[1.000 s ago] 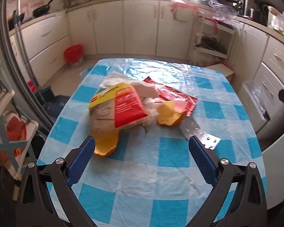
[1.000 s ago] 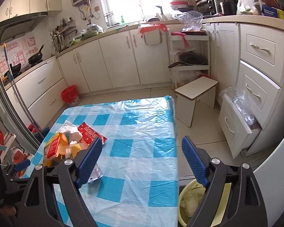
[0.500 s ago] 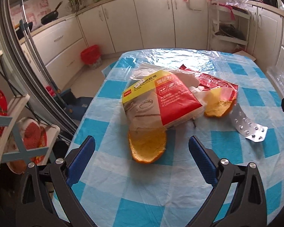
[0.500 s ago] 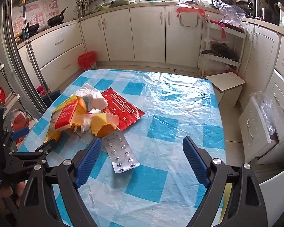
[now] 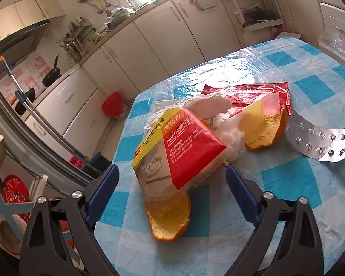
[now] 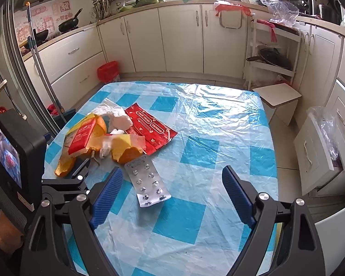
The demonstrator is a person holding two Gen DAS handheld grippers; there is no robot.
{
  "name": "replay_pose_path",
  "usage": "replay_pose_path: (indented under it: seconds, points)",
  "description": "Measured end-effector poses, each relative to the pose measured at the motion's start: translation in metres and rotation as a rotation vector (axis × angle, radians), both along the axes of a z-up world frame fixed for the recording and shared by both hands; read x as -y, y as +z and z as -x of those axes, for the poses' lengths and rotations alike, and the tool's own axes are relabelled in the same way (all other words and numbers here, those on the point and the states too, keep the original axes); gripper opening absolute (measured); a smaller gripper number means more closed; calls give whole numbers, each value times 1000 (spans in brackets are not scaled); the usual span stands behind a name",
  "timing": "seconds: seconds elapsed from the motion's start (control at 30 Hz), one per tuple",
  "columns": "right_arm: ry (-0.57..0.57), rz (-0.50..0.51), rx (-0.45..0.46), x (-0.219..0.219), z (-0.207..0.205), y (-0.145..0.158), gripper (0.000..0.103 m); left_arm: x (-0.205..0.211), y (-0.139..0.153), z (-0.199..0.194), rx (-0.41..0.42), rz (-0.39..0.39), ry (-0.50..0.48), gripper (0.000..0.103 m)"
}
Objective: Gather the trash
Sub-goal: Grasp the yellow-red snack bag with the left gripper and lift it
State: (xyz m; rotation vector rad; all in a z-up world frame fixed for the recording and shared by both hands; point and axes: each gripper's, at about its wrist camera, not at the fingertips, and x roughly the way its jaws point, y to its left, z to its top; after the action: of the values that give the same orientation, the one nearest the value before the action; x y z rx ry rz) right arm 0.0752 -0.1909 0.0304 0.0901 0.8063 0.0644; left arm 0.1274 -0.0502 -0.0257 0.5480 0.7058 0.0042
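Observation:
A pile of trash lies on the blue-checked table (image 6: 218, 142): a yellow-and-red package (image 5: 179, 147), orange peels (image 5: 168, 218) (image 5: 262, 133), white tissue (image 5: 209, 105), a red wrapper (image 5: 248, 92) and a silver blister pack (image 5: 317, 140). My left gripper (image 5: 172, 184) is open, its jaws either side of the package's near end and the front peel. In the right wrist view the pile shows at left, with the package (image 6: 80, 138) and blister pack (image 6: 149, 184). My right gripper (image 6: 170, 195) is open above the blister pack.
A red bin (image 6: 108, 71) stands on the floor by the white cabinets. A mop handle (image 6: 41, 64) leans at left. A small stool (image 6: 278, 96) and an open drawer with a plastic bag (image 6: 322, 128) are to the right of the table.
My left gripper has moved forward and low to the package, now straddling it. My right gripper has moved in over the blister pack. Both stay open.

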Motion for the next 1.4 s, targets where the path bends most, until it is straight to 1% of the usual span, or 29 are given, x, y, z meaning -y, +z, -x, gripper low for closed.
replay_pose_path:
  seconds: [0.03,0.07,0.13,0.17,0.2,0.23,0.33,0.37,0.43,0.6,0.7,0.8,0.87,0.93,1.1,1.27,1.4]
  points:
    - [0,-2,-1,1,0,0,85,-1,-1,-2,-15,14,-10,64]
    - [-1,-3,-1,2,-1,0,85,-2,0,-4,-31,38,-19,57]
    - [-2,-5,-1,2,-2,0,85,-8,1,-8,-73,121,-34,24]
    - [-2,-6,-2,3,-3,0,85,-11,3,-10,-81,147,-29,18]
    - [-3,-6,-4,3,-5,-1,85,-13,6,-9,-78,169,-24,15]
    - [-2,-6,-7,2,-5,-2,85,-17,10,-8,-75,208,-18,10]
    - [1,-4,-17,1,-8,-4,85,-33,30,-6,-63,344,-5,2]
    - [3,-3,-20,0,-9,-4,85,-39,35,-5,-59,384,-6,2]
    - [6,1,-27,-2,-11,-6,85,-55,49,-2,-55,493,-2,2]
    - [14,13,-45,-7,-14,-10,85,-92,74,9,-45,714,-11,2]
    - [23,27,-66,-12,-16,-15,85,-109,82,12,-51,806,-13,2]
    - [31,41,-86,-16,-18,-20,85,-122,86,14,-59,867,-9,2]
    - [38,52,-99,-19,-19,-23,85,-128,88,15,-63,903,-11,2]
    - [45,66,-114,-23,-21,-27,85,-130,90,17,-60,919,-22,2]
    - [56,114,-162,-31,-25,-42,85,-125,100,25,-45,923,-73,2]
    - [63,140,-214,-32,-27,-55,85,-125,101,28,-53,925,-83,2]
    - [50,90,-235,-20,-26,-59,85,-126,101,29,-59,930,-84,2]
